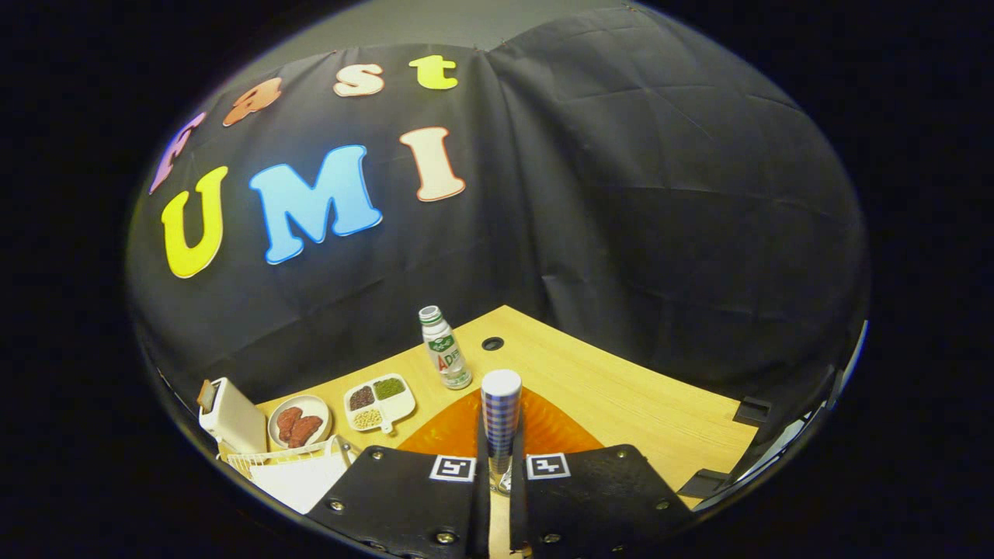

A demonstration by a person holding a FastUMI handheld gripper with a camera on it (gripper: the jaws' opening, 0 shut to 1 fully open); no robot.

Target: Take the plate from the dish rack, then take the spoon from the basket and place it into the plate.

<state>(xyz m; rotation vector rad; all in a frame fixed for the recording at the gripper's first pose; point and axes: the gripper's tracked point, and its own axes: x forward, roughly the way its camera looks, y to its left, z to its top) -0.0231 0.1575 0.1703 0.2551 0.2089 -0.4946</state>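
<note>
The tool [500, 473] at the bottom centre is clenched on the spoon [501, 411], whose checked handle stands upright between the fingers. Just behind it lies the orange plate [559, 431] on the surface [621, 396]. Further up stands a bottle [444, 347]; at lower left, a white basket [256, 462] and food dishes [379, 402]. I think the spoon should be lowered gently over the plate's middle before the fingers open.
</note>
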